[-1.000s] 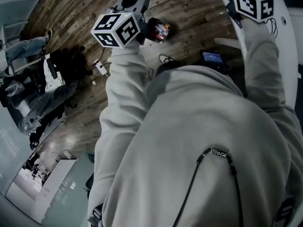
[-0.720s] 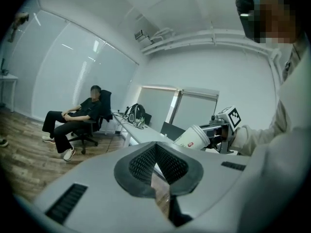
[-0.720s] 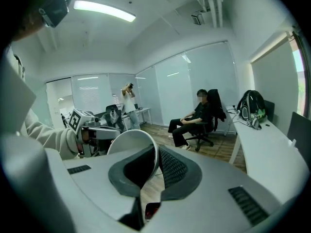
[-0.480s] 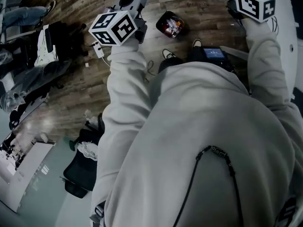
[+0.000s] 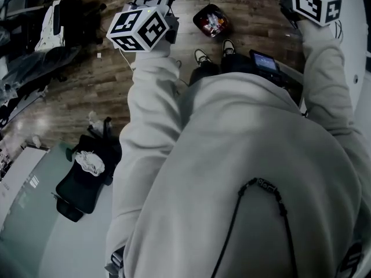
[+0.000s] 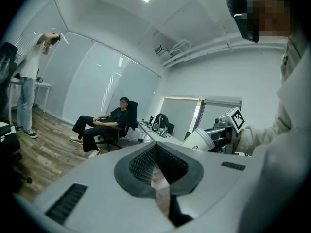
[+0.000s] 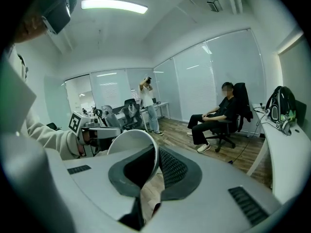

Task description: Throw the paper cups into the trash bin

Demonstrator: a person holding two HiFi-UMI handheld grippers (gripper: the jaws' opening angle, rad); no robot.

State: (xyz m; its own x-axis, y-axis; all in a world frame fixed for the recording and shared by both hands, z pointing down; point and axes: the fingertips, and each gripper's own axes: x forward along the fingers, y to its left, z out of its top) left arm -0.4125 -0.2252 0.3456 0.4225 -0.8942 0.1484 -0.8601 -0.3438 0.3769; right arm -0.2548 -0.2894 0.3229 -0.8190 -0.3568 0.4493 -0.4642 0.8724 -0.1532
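Observation:
A white paper cup [image 7: 132,145] hangs sideways in my right gripper [image 7: 158,155], whose pads are shut on the cup's wall at the rim. The left gripper view shows that same cup [image 6: 198,140] with the right gripper [image 6: 224,132] behind it. My left gripper [image 6: 155,149] is shut, with nothing between its pads. In the head view both marker cubes are raised, the left [image 5: 141,28] and the right [image 5: 316,2]. The trash bin [image 5: 210,21] stands on the wooden floor between them, just beyond the person's shoes [image 5: 201,57], with red and white rubbish inside.
A person sits in an office chair [image 7: 218,115] by the glass wall and another stands further back [image 7: 146,100]. A white desk with a backpack [image 7: 282,111] is at the right. A black chair with a white cloth [image 5: 84,175] stands at the left.
The view has swung across the floor: the bin has shifted from beside the left cube to between the two cubes, ahead of the shoes. Both grippers stay raised and the cup stays gripped.

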